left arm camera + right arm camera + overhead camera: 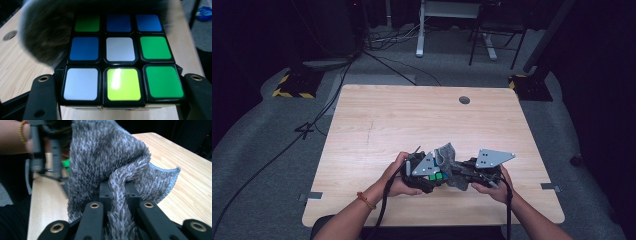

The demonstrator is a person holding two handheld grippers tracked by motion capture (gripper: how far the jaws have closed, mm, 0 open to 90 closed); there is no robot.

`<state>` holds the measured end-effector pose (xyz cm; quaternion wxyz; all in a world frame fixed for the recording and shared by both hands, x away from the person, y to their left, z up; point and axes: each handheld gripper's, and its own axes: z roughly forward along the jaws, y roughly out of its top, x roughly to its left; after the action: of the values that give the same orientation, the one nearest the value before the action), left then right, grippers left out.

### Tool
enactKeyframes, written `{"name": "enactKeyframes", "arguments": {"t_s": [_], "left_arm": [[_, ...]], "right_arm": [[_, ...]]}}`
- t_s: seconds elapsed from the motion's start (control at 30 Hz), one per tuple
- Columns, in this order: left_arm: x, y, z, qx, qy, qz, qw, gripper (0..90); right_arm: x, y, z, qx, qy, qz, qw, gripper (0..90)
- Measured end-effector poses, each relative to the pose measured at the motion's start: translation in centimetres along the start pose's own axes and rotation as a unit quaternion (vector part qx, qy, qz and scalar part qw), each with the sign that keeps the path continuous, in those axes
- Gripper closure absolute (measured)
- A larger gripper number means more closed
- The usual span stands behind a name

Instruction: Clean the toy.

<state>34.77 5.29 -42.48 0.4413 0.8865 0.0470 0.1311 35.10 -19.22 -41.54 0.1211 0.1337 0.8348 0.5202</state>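
Clamping the puzzle cube [120,58] between its jaws above the table's [377,120] near edge, the left gripper [432,177] held it against the grey cloth [107,162], which the right gripper [120,195] pinched tightly.

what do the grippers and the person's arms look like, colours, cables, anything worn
Both grippers are black. The left gripper and the right gripper each carry a grey three-cornered plate with small holes on top, and a black cable trails from each. Brass-coloured rivets dot the black jaws. The forearms are bare of sleeves; a beaded bracelet, orange-red, circles the left wrist.
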Motion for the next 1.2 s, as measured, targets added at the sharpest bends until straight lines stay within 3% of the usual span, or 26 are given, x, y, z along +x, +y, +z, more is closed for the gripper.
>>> {"name": "enactKeyframes", "arguments": {"t_s": [0.1,0.23,0.4,0.9,1.0,1.1,1.2], "left_arm": [[-0.2,0.3,-0.4,-0.018,0.0,0.002,0.9998,33.2],[0.1,0.3,-0.7,-0.026,-0.001,-0.004,0.9996,33.1],[0.7,-0.2,-0.4,0.004,0.008,-0.009,0.9999,33.1],[0.4,-0.3,1.3,0.064,0.016,0.002,0.9978,32.7],[0.7,-0.5,1.1,0.056,0.014,-0.004,0.9983,33.1],[1.1,-0.6,0.4,0.032,0.016,-0.015,0.9992,33.3],[1.1,-0.6,0.0,0.024,0.017,-0.015,0.9995,33.4]], "right_arm": [[-0.2,-0.2,0.2,0.008,-0.008,0.005,0.9999,80.8],[-0.2,-0.6,0.7,0.022,0.001,0.009,0.9997,80.8],[0.1,-0.3,0.2,0.007,0.022,0.01,0.9997,80.9],[1.1,0.6,0.8,-0.004,0.028,-0.011,0.9995,80.8],[1.2,0.6,0.9,0.006,0.014,-0.024,0.9996,80.8],[1.0,0.2,1.1,0.03,-0.019,-0.045,0.9984,80.8],[0.3,-0.8,1.4,0.04,-0.018,-0.023,0.9988,80.8]]}}
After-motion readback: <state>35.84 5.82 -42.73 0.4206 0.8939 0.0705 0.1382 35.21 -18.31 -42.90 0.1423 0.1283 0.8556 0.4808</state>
